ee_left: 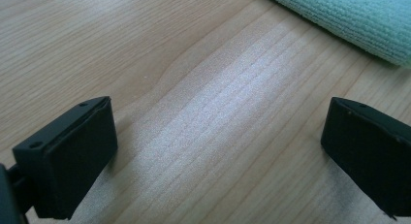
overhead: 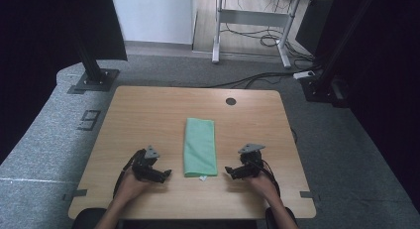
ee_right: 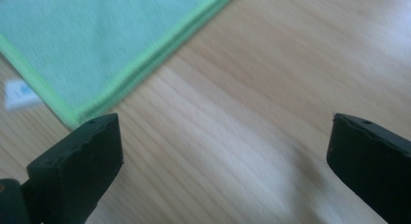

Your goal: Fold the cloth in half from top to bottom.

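A folded mint-green microfibre cloth [overhead: 200, 146], oblong, is lying flat at the table's centre, long side running 12 to 6 o'clock, a small white care tag [overhead: 202, 178] sticking out at its near edge. The cloth is showing a fine ribbed terry weave in the left gripper view [ee_left: 349, 20], and stacked layers with a brighter green stitched hem in the right gripper view [ee_right: 97, 44], the tag [ee_right: 19, 94] blurred beside its corner. The left black two-jaw gripper [overhead: 167, 173] is resting low at the cloth's 8 o'clock, just beside it and not touching, jaws standing wide apart with bare wood between them [ee_left: 218, 156]. The right black two-jaw gripper [overhead: 228, 170] is sitting at the cloth's 4 o'clock, near but apart, jaws likewise spread wide over bare wood [ee_right: 225, 166]. Both are carrying grey three-cornered plates on top, each held in a hand coming in from 6 o'clock. The jaw blocks are looking matte, boxy, hard plastic. The light wooden rectangular table [overhead: 143, 115] is showing pale straight grain, rounded corners, a round black cable grommet [overhead: 231, 101] at 12 o'clock. Grey carpet [overhead: 39, 135] is surrounding the table, black frame posts [overhead: 89, 60] are standing at 10 and 2 o'clock, and a white-legged desk [overhead: 247, 21] with loose cables is standing beyond.
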{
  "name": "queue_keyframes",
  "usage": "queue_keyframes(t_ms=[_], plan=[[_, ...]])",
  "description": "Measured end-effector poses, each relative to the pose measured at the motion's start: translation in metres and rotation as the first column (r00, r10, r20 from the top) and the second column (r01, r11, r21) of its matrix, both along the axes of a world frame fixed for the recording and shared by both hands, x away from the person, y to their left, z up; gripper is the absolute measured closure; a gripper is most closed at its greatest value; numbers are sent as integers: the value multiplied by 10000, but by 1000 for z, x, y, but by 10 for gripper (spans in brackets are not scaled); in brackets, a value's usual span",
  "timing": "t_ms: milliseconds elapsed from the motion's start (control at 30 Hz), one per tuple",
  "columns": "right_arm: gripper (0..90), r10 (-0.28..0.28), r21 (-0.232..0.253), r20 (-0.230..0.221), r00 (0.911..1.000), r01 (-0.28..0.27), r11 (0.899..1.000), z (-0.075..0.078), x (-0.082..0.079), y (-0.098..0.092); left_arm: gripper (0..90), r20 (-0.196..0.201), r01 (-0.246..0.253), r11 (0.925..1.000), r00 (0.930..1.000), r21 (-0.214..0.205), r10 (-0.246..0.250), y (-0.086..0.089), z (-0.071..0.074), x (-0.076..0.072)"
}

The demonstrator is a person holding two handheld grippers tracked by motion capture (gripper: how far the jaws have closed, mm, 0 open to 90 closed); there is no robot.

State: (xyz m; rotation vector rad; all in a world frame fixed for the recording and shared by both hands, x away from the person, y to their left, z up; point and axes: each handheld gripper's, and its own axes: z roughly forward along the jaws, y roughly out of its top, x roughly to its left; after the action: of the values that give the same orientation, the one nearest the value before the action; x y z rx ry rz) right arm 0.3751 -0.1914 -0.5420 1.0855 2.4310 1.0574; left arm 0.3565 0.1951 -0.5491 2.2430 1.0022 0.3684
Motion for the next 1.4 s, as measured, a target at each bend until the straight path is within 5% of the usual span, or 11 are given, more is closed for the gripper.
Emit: queue_keyframes(t_ms=[467, 833, 933, 1133, 1400], plan=[[1, 457, 330, 283, 9986, -467, 9984, 13, 22, 56, 0, 0, 2, 10000, 10000, 1, -2, 0, 0, 0], [1, 40, -425, 253, 9997, -29, 9991, -2, 43, 79, 0, -3, 23, 10000, 10000, 4, -23, 0, 0, 0], [0, 193, -763, 180, 9997, -179, 9969, -8, 42, 82, 0, -115, 76, 9999, 9999, 109, -75, -1, 1, 2], [3, 113, -388, -25, 9999, -113, 9992, -11, 37, 80, 0, -103, 14, 9992, 9999, 409, -10, -10, 9, 9], [4, 292, -456, 1, 9996, -292, 9985, -11, 20, 80, 0, 288, -155, 9995, 9995, -264, 162, -26, 24, 22]])
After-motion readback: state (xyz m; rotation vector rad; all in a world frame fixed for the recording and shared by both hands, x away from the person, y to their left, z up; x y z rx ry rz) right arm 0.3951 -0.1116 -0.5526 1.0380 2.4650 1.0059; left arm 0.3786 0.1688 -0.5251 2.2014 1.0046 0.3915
